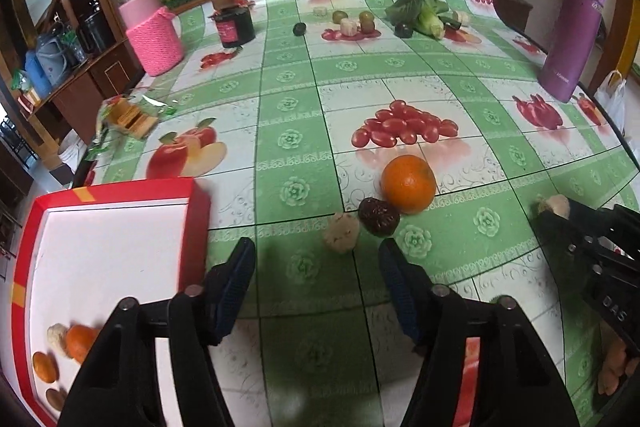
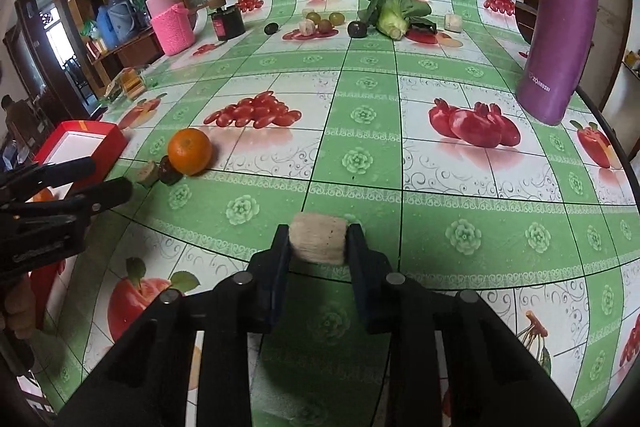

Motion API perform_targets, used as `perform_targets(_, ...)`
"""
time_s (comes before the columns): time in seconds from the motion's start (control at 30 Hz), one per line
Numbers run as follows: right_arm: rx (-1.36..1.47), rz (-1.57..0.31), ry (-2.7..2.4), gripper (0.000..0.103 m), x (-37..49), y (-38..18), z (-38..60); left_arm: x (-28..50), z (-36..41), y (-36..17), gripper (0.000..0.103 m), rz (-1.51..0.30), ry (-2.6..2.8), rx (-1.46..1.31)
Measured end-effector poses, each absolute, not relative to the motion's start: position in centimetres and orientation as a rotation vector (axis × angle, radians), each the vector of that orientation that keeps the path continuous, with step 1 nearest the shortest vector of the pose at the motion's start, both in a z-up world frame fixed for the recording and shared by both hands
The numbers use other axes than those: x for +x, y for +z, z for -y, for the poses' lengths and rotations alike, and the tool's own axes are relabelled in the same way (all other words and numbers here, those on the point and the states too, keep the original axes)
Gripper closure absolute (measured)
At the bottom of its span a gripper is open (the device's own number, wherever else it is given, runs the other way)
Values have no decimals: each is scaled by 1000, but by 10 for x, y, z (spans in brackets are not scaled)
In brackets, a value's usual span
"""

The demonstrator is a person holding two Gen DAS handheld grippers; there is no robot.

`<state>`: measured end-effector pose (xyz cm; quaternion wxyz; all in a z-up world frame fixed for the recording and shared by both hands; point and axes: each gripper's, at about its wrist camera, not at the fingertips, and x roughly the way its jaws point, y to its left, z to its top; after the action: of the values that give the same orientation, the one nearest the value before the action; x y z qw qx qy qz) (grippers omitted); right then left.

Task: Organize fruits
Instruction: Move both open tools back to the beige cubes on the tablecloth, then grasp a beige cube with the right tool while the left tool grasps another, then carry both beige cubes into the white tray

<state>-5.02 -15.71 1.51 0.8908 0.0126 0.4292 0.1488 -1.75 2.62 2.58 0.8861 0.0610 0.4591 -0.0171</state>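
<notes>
My left gripper (image 1: 317, 255) is open and empty, just above the table. Close ahead of it lie a pale beige chunk (image 1: 341, 231), a dark red wrinkled fruit (image 1: 378, 217) and an orange (image 1: 408, 183). The red box (image 1: 198, 227) with a white inside is at its left and holds two orange pieces, a pale chunk and a brown fruit. My right gripper (image 2: 319, 241) is shut on a pale beige cylindrical chunk (image 2: 318, 238), held above the table. The same orange (image 2: 189, 151), dark fruit (image 2: 170, 171) and chunk (image 2: 147, 174) show at the right wrist view's left, near the red box (image 2: 116, 143).
At the far table edge lie kiwis (image 2: 325, 21), a dark plum (image 2: 357, 29), a leafy green vegetable (image 2: 394, 13) and more pale chunks (image 2: 453, 23). A purple flask (image 2: 560, 27) stands at right, a pink knitted jar (image 2: 171, 23) and a black jar (image 2: 229, 21) at left. The fruit-print tablecloth covers the table.
</notes>
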Motion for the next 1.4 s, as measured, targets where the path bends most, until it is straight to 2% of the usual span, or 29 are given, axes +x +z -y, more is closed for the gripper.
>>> perform_targets(0.13,44,-894,299,73,-50,16,160,-7,-23,18,61,-976,-51,120)
perform_targets(0.2,54,-896,301,73,-50,17,161,-5,-23,18,66,-968,-59,115)
perform_targets(0.27,52,-896,300,73,-50,18,160,-3,-23,17,78,-962,-81,104)
perform_targets(0.33,53,-894,304,73,-51,18,160,-2,-23,17,84,-957,-100,86)
perform_targets(0.6,49,-857,294,73,-51,22,161,-28,-22,34,84,-906,-107,77)
perform_targets(0.9,136,-715,335,73,-56,47,153,-100,-48,89,84,-681,-2,100)
perform_targets(1.13,228,-717,518,73,-55,55,81,-132,-111,103,84,-625,160,53)
perform_targets(1.4,327,-726,680,73,-67,56,-9,-157,-168,96,84,-619,302,11)
